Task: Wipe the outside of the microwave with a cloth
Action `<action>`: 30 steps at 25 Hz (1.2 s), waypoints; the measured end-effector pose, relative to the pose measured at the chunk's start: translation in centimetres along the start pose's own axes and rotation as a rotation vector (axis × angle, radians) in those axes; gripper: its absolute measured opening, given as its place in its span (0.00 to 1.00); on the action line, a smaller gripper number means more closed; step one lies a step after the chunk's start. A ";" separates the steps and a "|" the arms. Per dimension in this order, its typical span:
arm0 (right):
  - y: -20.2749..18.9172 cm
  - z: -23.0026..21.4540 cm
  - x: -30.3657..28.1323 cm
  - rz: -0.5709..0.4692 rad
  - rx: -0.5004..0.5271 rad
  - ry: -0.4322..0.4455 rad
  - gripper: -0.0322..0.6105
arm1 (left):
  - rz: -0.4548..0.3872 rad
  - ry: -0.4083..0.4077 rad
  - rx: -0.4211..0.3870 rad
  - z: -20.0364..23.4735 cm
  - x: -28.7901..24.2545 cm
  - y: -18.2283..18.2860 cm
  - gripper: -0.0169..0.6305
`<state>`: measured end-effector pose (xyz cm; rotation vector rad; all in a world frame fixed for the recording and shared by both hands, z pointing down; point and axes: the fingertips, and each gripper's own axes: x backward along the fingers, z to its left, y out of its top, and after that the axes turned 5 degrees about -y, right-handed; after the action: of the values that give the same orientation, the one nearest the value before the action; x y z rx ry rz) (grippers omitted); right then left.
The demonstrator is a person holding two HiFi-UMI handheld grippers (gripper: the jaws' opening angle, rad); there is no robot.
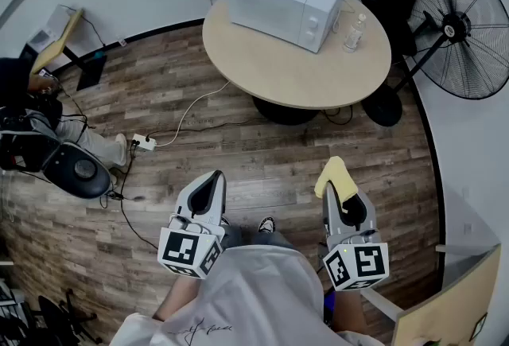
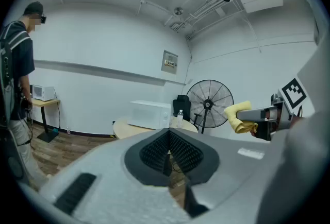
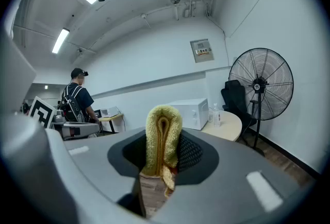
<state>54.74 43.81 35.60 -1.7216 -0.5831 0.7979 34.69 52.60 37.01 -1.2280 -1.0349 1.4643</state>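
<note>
Gripping folded cloth [image 1: 334, 174] in right tongs [image 1: 340, 195], ready for wiping; left tongs [image 1: 209, 188] closed on nothing; microwave [image 1: 282, 2] far, on desk [image 1: 270, 70].

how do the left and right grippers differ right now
The right gripper is shut on a folded yellow cloth; the left gripper has its jaws together on nothing. The yellow cloth sticks out past the right gripper's tips; the left gripper's tips are bare. Both point toward the microwave, apart from it.
</note>
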 end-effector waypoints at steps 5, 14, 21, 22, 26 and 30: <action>0.0 -0.9 -0.5 0.002 -0.009 0.011 0.25 | 0.014 -0.011 -0.007 -0.8 -1.3 -0.1 0.01; -0.3 -1.8 -1.7 0.010 -0.122 0.047 0.26 | 0.037 -0.005 -0.012 -0.8 -2.4 -0.1 0.01; -0.8 -0.2 -5.0 0.056 -0.097 0.069 0.26 | 0.043 0.006 -0.006 2.2 -3.7 0.1 0.01; -0.8 0.2 -5.6 0.061 -0.091 0.070 0.26 | 0.048 0.005 -0.018 2.7 -4.0 0.1 0.01; -0.2 1.6 -8.6 0.073 -0.064 0.075 0.26 | 0.053 -0.012 -0.030 5.3 -5.7 0.7 0.01; 0.7 3.0 -12.2 0.089 -0.045 0.067 0.26 | 0.054 -0.029 -0.017 8.6 -7.7 1.7 0.01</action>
<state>44.52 36.63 37.09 -1.8187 -0.4855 0.7912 26.51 44.38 38.14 -1.2590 -1.0418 1.5216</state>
